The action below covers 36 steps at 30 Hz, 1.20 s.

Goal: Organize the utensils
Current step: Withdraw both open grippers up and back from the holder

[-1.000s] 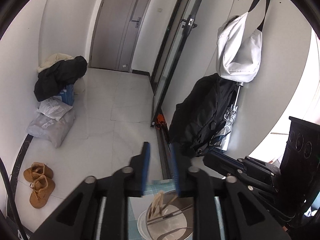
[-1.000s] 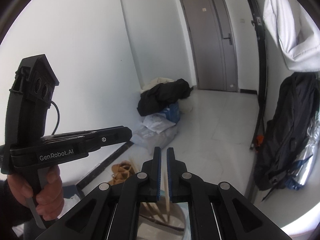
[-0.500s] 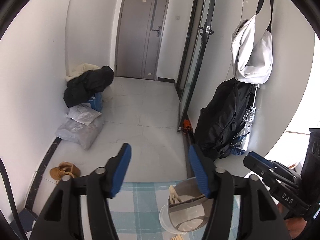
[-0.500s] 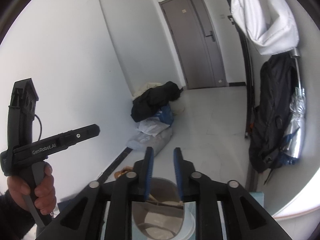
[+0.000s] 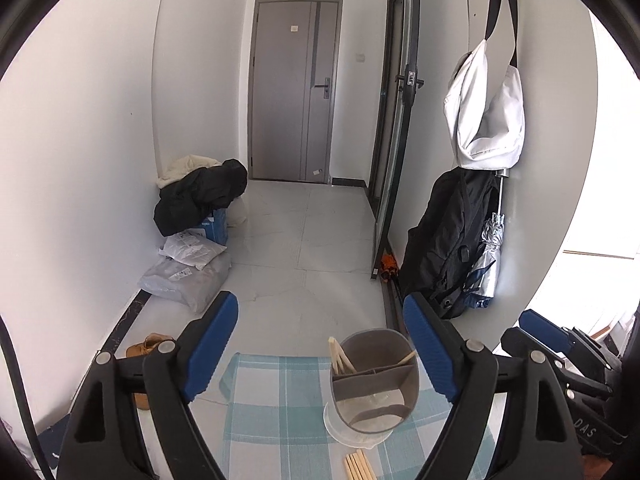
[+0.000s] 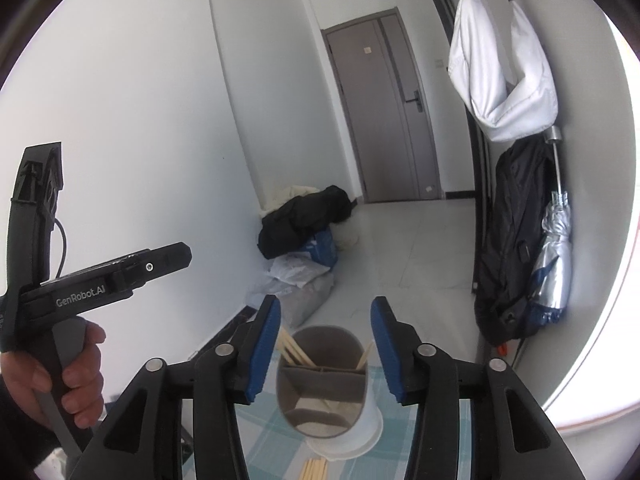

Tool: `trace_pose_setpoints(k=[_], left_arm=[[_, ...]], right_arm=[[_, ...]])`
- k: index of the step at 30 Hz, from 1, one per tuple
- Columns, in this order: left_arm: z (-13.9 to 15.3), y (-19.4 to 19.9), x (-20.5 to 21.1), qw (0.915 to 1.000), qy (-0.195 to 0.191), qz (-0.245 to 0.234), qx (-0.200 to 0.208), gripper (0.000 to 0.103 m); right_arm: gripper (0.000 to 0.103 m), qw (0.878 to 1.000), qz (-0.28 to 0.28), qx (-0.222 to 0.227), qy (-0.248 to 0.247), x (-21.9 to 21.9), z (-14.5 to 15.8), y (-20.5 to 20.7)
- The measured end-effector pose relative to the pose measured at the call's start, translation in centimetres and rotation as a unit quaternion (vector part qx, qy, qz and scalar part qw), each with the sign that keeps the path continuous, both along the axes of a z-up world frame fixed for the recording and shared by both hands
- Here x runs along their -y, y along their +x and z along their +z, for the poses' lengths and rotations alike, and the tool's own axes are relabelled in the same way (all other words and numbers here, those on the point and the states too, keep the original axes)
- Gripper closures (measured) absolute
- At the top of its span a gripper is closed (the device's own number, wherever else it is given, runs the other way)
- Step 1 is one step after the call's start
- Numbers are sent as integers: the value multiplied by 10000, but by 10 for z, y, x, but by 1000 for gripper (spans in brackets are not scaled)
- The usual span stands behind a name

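Wooden chopsticks [image 5: 359,465], matt grey holder [image 5: 374,380]

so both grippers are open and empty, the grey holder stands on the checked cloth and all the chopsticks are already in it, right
Not all. Some chopsticks stand in the grey holder, but a bundle of loose chopsticks lies on the checked cloth in front of it, as the left wrist view shows. The rest is right.

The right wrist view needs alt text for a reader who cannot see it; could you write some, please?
Open right tongs frame a grey divided utensil holder holding wooden chopsticks on a checked cloth. A hand grips the left tongs at left.
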<state>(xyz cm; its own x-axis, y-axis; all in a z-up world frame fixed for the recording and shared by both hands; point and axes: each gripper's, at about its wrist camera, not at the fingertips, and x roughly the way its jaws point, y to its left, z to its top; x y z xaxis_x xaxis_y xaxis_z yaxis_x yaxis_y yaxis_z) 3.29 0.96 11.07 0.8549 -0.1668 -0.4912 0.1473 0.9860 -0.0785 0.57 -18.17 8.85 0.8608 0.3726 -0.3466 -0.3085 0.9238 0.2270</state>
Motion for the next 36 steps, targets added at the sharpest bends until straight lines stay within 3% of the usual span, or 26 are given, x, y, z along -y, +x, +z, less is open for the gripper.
trace_pose_setpoints(k=[7,12,16,22,36], left_arm=[[-6,-23,2,9999,-16,75,111,14],[-16,-38,1,9999,-115,-65,26,12],[-30,-54,0,9998,-165,-14,129,11],[-64,-58,-3,9997,-162,138,-131,9],[-131,-37,-6,9969,17,415,-667,9]], right_arm=[[48,9999,-58,108,3,-3,-6,-32],[38,9997,-167,148,-61,-3,-17,-50],[37,9996,-240,117,-34,-4,-31,-62],[37,9990,-392,-197,126,-1,-67,-68],[37,9954,-318,-871,-259,-7,-122,-59]])
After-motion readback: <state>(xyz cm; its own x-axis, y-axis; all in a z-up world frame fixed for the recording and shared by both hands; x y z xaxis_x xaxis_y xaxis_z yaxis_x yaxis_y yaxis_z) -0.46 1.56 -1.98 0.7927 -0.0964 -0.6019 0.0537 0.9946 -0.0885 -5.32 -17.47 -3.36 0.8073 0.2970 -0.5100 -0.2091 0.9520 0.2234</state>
